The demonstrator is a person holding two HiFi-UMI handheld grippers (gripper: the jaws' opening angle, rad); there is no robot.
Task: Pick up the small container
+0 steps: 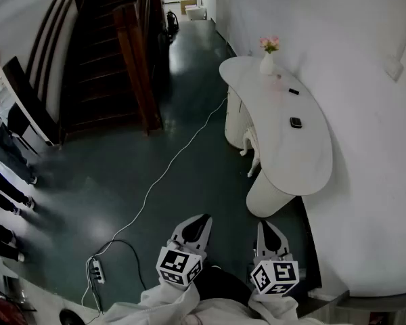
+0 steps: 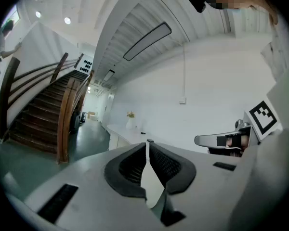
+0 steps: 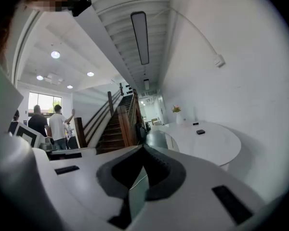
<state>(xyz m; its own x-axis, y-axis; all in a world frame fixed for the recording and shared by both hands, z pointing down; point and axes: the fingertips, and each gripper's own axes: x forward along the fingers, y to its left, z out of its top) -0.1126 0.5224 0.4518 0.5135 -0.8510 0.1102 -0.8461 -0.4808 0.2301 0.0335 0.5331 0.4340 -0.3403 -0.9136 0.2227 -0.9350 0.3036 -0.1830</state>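
Observation:
The small container (image 1: 296, 122) is a dark, flat, squarish box lying on the white curved table (image 1: 304, 161) by the right wall; the right gripper view shows the container (image 3: 200, 132) well ahead on the tabletop. My left gripper (image 1: 204, 218) and right gripper (image 1: 265, 225) hang low in the head view, over the dark floor and short of the table's near end. Both are shut with nothing between the jaws: the left gripper's (image 2: 148, 141) tips meet, and so do the right gripper's (image 3: 144, 147). Neither gripper touches anything.
A white vase of pink flowers (image 1: 267, 58) and a second small dark item (image 1: 294, 91) sit further along the table. A white cable (image 1: 164, 169) runs across the floor to a power strip (image 1: 96, 271). A wooden staircase (image 1: 105, 53) rises at the far left. People (image 3: 47, 124) stand beyond it.

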